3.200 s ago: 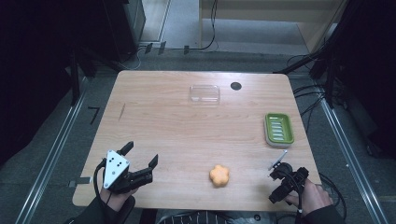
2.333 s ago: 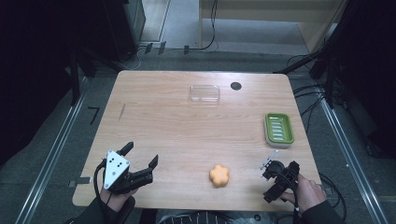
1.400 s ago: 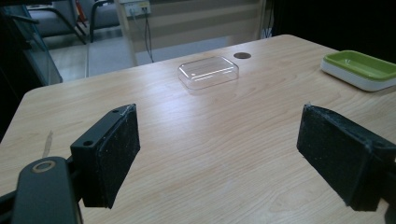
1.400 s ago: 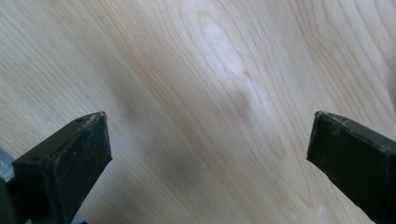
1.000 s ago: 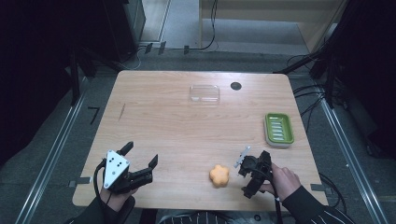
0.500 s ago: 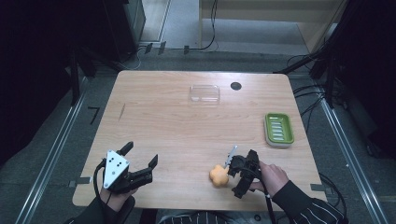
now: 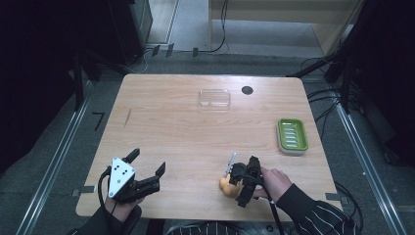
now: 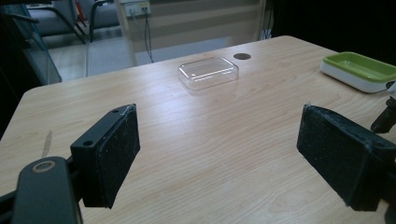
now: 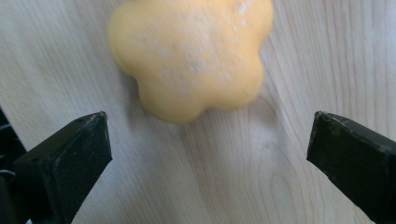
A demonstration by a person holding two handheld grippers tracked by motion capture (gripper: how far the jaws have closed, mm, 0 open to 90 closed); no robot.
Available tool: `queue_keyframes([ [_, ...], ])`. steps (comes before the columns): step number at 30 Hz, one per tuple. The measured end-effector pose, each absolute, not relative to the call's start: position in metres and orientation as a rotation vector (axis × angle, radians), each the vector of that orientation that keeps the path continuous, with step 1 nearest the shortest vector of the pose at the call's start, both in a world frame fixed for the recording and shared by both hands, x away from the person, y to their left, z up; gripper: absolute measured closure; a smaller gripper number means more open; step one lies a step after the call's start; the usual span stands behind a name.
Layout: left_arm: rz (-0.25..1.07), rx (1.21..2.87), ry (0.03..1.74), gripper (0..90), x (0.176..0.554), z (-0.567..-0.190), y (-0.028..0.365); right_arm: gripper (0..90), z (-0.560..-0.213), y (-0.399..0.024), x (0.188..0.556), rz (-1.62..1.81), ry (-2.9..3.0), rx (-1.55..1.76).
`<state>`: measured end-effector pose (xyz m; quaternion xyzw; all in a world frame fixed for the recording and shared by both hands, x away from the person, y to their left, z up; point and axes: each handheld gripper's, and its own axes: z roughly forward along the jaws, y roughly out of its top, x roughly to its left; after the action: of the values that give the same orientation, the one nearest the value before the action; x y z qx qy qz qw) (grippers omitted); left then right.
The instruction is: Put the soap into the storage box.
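An orange flower-shaped soap (image 7: 225, 185) (image 9: 194, 53) lies on the wooden table (image 7: 171, 122) near its front edge. My right gripper (image 7: 238, 182) (image 9: 210, 149) hangs over it, pointing down, open, with the soap just beyond the two wide-spread jaws and nothing between them. My left gripper (image 7: 147, 171) (image 8: 219, 158) rests at the front left of the table, open and empty, facing the far side. A green soap dish (image 7: 292, 136) (image 8: 362, 70) sits at the right. A clear plastic lid (image 7: 214, 98) (image 8: 208, 72) lies at the far middle.
A small dark round hole (image 7: 247, 90) (image 8: 241, 56) is in the tabletop beside the clear lid. Cables and dark stands surround the table on the floor. A short dark mark (image 7: 127, 116) is on the wood at the left.
My right gripper has moved left along the front edge from the right corner to just over the orange soap. The left gripper has stayed still.
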<state>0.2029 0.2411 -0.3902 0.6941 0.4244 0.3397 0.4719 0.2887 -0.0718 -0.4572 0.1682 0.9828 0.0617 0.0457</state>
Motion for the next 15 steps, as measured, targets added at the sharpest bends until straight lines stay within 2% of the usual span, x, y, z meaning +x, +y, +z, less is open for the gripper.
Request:
queue_keyframes([
  [5, 0.831, 1.699, 1.039, 13.7, 0.203, -0.39, 0.241, 1.5, -0.459, -0.065, 0.292, 0.185, 3.014, 0.506],
  [6, 0.831, 1.698, 1.043, 13.7, 0.203, -0.39, 0.241, 4.7, -0.46, -0.062, 0.293, 0.185, 3.011, 0.51],
  [9, 0.83, 1.697, 1.04, 13.7, 0.203, -0.39, 0.241, 6.8, -0.46, -0.06, 0.294, 0.18, 3.025, 0.492],
  [11, 0.83, 1.698, 1.039, 13.7, 0.203, -0.39, 0.242, 13.6, -0.461, -0.057, 0.294, 0.171, 3.026, 0.504],
  [15, 0.83, 1.697, 1.039, 13.7, 0.203, -0.39, 0.242, 16.5, -0.462, -0.054, 0.293, 0.156, 3.028, 0.462],
])
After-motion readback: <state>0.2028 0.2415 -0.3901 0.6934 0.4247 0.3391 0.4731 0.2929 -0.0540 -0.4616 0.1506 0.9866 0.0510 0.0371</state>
